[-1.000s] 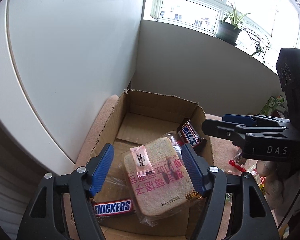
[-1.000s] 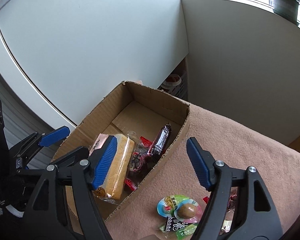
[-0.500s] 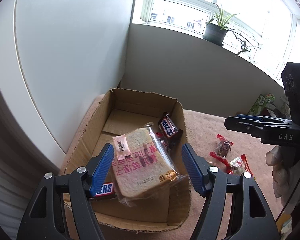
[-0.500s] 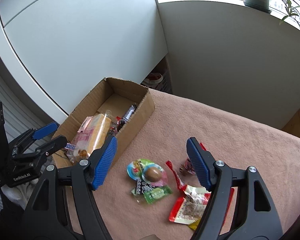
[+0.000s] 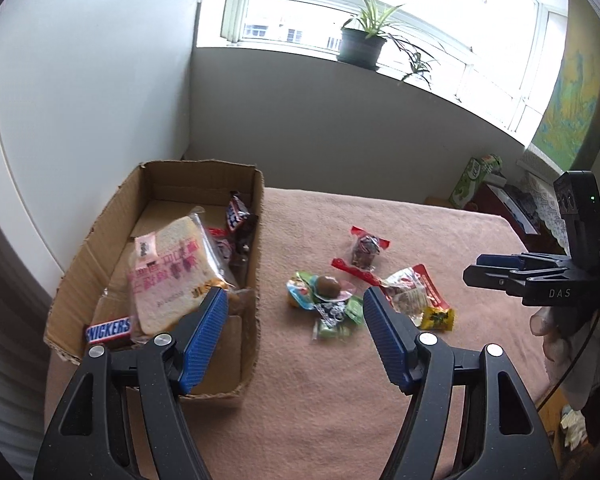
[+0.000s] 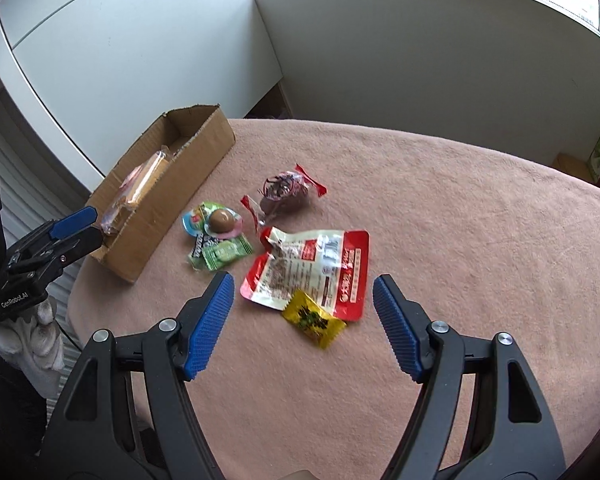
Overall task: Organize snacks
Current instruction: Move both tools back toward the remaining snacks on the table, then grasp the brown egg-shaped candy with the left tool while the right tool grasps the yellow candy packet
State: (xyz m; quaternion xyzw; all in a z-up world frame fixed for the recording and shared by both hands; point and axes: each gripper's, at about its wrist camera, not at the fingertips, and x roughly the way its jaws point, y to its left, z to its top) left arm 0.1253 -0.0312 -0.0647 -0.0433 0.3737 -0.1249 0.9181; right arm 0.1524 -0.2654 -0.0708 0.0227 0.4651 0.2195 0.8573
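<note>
Left tongs: your left tongs (image 5: 294, 330) are spread wide and grasp nothing; they hang above the table (image 5: 440, 240) just off the long side wall of the cardboard box (image 5: 256, 280), over the edge of the loose pile.
Right tongs: your right tongs (image 6: 302, 322) are likewise released and empty, farther from the box, with the red-and-white pouch (image 6: 312, 270) and the yellow candy (image 6: 314, 318) lying between their fingers as the camera looks.
Already in the box: the wrapped bread slice (image 5: 170, 268) leans across the middle, a Snickers bar (image 5: 109, 329) lies at the near end, and a second dark bar (image 5: 236, 212) stands against the far side wall with small red-wrapped pieces under it.
Still outside the box: the egg pack (image 6: 216, 222) and the green packet (image 6: 224, 254) lie nearest the box wall; the dark red-ended sweet (image 6: 284, 192) sits a little beyond them; the pouch and yellow candy lie farthest from the box.
Progress: by my reckoning you are somewhat under halfway, with several pieces packed and about five loose.
What is left: carry each loose item into the box; there looks to be free floor at its far end.
</note>
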